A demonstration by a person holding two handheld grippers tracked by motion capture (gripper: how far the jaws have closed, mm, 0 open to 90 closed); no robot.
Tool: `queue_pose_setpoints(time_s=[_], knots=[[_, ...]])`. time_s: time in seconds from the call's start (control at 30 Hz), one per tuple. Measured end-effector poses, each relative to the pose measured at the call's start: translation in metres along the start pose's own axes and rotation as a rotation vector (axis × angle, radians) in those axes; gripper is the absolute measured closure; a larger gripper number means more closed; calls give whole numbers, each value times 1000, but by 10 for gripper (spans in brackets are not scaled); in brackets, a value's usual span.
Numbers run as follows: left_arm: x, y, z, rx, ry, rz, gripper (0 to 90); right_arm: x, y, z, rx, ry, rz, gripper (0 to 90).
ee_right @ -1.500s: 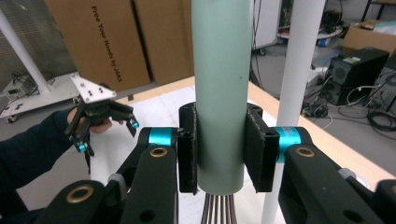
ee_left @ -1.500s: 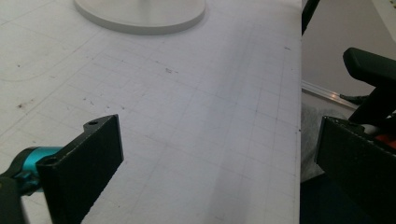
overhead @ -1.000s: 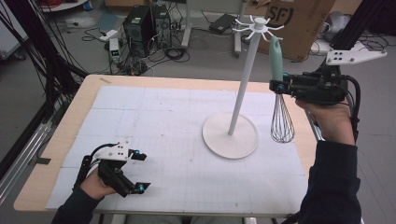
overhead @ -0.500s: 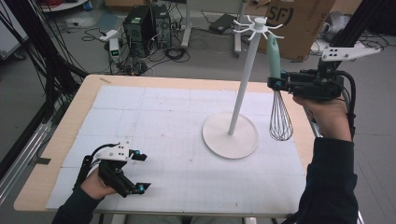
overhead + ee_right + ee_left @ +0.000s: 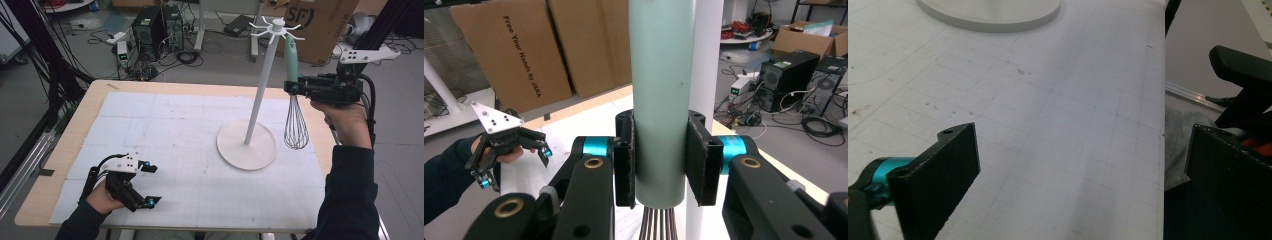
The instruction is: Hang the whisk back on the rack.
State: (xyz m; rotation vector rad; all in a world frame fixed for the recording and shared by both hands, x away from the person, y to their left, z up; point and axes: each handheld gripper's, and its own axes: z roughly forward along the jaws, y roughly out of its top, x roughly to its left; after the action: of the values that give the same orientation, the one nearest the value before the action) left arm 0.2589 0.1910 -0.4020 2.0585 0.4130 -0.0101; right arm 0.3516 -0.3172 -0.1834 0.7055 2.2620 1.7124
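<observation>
A whisk (image 5: 295, 115) with a pale green handle (image 5: 659, 95) and a wire head hangs upright in my right gripper (image 5: 291, 88), which is shut on the handle's lower end. The handle's top reaches up beside the hooks of a white rack (image 5: 275, 25) on a tall pole with a round base (image 5: 246, 145). In the right gripper view the white pole (image 5: 706, 60) stands just behind the handle. My left gripper (image 5: 151, 185) rests low over the table's near left corner, open, with nothing between its fingers (image 5: 935, 175).
A white gridded mat (image 5: 175, 135) covers the wooden table (image 5: 95, 100). Behind the table are cardboard boxes (image 5: 320, 25), computer towers (image 5: 150, 25) and cables on the floor. The table's right edge (image 5: 330, 145) runs close under my right forearm.
My right gripper has lifted the whisk a little and shifted it left toward the rack's pole. The left gripper has stayed put.
</observation>
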Motion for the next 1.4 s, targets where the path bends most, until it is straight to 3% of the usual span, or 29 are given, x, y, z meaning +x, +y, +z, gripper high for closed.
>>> queue_pose_setpoints(time_s=[0.67, 0.9, 1.13, 1.4], knots=[[-1, 0, 0, 5, -6, 5, 18, -6, -3, 6, 4, -8, 27, 676], [-2, 0, 1, 5, -19, 6, 18, -7, -3, 3, -32, -20, 32, 620], [-1, 0, -1, -5, -13, 2, 18, -3, -9, -2, -44, 0, 34, 588], [-1, 1, -2, -8, -14, 4, 18, 11, -19, 2, -35, 87, 13, 428]])
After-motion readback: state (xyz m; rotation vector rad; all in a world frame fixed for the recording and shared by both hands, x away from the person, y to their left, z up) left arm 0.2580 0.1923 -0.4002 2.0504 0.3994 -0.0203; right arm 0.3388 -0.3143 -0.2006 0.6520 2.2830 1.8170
